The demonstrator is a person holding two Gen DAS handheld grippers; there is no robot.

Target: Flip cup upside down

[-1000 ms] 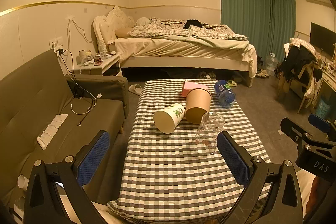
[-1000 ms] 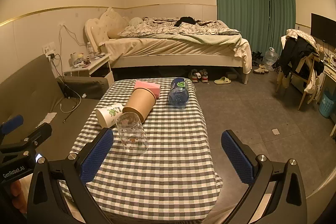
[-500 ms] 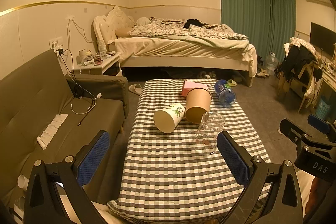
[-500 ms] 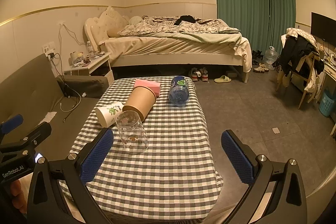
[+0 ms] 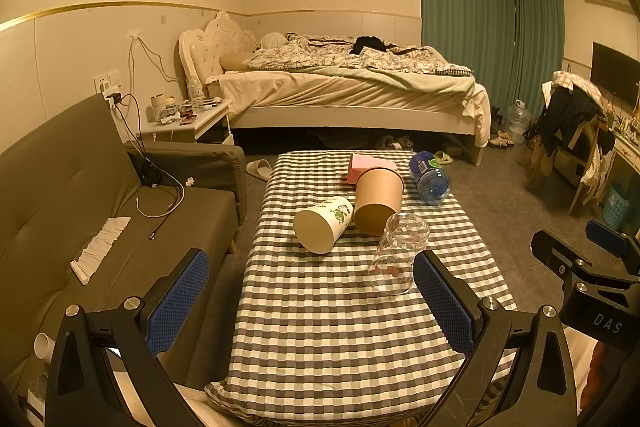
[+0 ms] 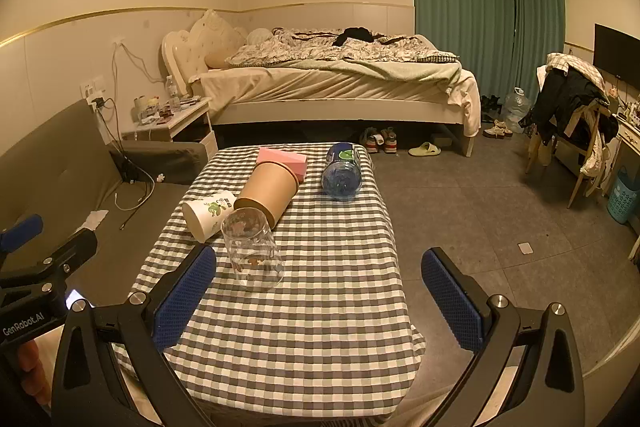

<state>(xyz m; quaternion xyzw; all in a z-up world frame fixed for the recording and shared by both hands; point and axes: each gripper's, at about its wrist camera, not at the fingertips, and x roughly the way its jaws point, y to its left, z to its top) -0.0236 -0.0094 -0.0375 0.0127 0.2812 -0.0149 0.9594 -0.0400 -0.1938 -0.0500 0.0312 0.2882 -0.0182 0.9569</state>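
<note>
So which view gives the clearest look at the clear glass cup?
The right wrist view: the clear glass cup stands whole on the checkered table, unobstructed. In the left wrist view the cup also shows, but the left hand-held gripper's right finger crowds its lower edge.

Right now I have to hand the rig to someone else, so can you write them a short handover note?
Left gripper: open, empty, held back over the near end of the table.
Right gripper: open, empty, also held back at the near edge.
Glass cup: lies tilted on its side mid-table, nearest both grippers, mouth toward them.
White cup and brown cup lie on their sides just behind it; a blue bottle and a pink box sit at the far end.
Done: nothing, no cup gripped yet.
Left: grasp a cup and set it mouth down.
</note>
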